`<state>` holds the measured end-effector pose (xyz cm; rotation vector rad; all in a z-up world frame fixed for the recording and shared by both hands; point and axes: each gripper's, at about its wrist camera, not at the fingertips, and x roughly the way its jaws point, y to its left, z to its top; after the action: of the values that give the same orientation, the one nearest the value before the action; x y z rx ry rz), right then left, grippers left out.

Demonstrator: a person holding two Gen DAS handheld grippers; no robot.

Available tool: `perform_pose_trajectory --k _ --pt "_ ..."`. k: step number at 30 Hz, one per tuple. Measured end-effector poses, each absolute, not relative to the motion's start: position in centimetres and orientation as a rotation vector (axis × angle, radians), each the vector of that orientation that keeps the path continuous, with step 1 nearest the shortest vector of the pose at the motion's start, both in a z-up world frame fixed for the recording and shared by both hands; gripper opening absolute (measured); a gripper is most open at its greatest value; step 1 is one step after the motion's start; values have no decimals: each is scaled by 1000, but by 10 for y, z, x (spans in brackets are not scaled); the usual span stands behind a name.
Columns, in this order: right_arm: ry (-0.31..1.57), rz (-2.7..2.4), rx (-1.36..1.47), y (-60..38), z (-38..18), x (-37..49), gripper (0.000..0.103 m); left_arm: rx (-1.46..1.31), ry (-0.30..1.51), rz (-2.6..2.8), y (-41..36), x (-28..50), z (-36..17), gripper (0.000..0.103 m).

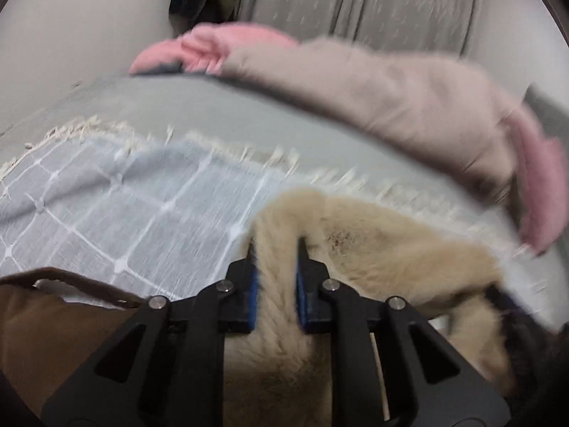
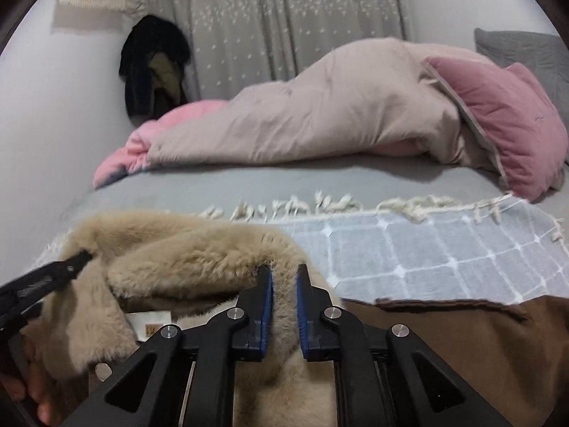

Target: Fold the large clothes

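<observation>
A brown coat (image 2: 480, 348) with a thick beige fur collar (image 2: 185, 263) lies at the near edge of a bed, on a pale blue checked throw. My right gripper (image 2: 284, 270) is shut on a fold of the fur collar, with fur squeezed between its blue pads. My left gripper (image 1: 275, 245) is likewise shut on the fur collar (image 1: 373, 249), and brown coat fabric (image 1: 53, 331) shows at its lower left. In the right wrist view, the left gripper's black fingers (image 2: 76, 261) reach into the fur from the left edge, with a hand (image 2: 32, 380) behind them.
The checked throw (image 2: 444, 252) with a white fringe covers the grey bed sheet (image 2: 266, 181). A bunched beige and pink duvet (image 2: 338, 106) lies across the far side. A grey pillow (image 2: 526, 53) sits at right, dark clothes (image 2: 153, 67) hang by the curtain (image 2: 284, 17).
</observation>
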<state>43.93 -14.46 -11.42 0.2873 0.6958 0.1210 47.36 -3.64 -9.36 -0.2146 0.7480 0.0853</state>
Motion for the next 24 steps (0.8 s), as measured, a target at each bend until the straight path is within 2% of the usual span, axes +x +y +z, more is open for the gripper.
perform_pose_trajectory --k 1,2,4,6,8,10,11,13,16,24 --pt "724 152 283 -141 -123 445 19 -267 816 73 -31 484 -111 25" --pt "743 178 305 -143 -126 448 20 -326 795 55 -24 483 -109 29" --pt "722 205 357 -153 -121 445 25 -392 750 11 -12 476 -102 45" --pt "701 210 392 -162 -113 438 31 -366 762 5 -11 465 -99 49" --pt "680 196 401 -168 -107 430 49 -305 769 -6 -17 455 -90 53" --pt "683 171 391 -172 -101 420 59 -237 779 -13 -19 442 -80 59" --pt "693 157 384 -175 -98 416 62 -202 784 -17 -21 434 -73 64" --pt "722 131 355 -182 -91 404 63 -161 795 -28 -21 414 -59 78" --pt "767 67 308 -201 -81 372 64 -148 821 -56 -17 385 -47 82" --pt "847 -164 256 -309 -60 246 76 -126 942 -115 -17 277 -31 86"
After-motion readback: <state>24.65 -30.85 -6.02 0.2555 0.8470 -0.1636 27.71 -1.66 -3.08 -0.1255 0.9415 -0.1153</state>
